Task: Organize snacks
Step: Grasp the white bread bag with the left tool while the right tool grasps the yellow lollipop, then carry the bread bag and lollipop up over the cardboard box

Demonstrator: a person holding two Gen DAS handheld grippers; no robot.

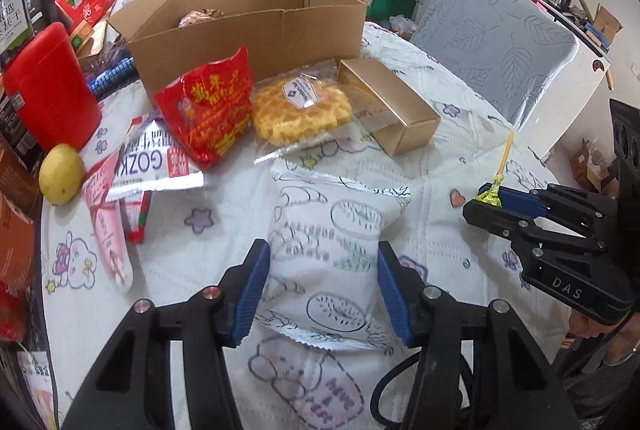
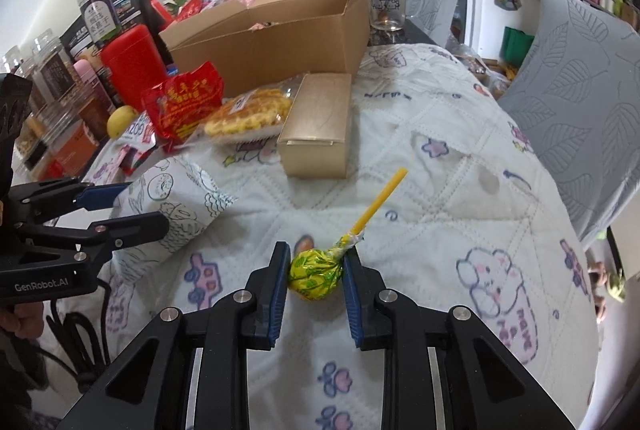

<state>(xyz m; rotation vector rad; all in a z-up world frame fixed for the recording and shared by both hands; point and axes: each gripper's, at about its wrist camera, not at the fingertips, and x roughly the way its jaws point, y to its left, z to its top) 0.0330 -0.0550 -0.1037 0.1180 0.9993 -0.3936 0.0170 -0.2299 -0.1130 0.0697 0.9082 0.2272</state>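
My left gripper (image 1: 322,257) is shut on a white snack packet printed with bread doodles (image 1: 328,230), its blue pads pressing both long sides. From the right wrist view, that same packet (image 2: 180,198) sticks out of the left gripper (image 2: 142,208) at the left edge. My right gripper (image 2: 318,257) is shut on the wrapped head of a yellow lollipop (image 2: 316,274), whose stick points up and away. The right gripper (image 1: 480,204) with the lollipop (image 1: 490,195) also shows at the right of the left wrist view. An open cardboard box (image 1: 248,10) stands behind.
In front of the box lie a red snack bag (image 1: 208,110), a clear-wrapped waffle (image 1: 300,106) and a gold box (image 1: 388,106). A lemon (image 1: 62,174), a red canister (image 1: 52,86) and jars crowd the left. A leaf-patterned chair (image 1: 492,42) stands right of the quilted tablecloth (image 2: 460,190).
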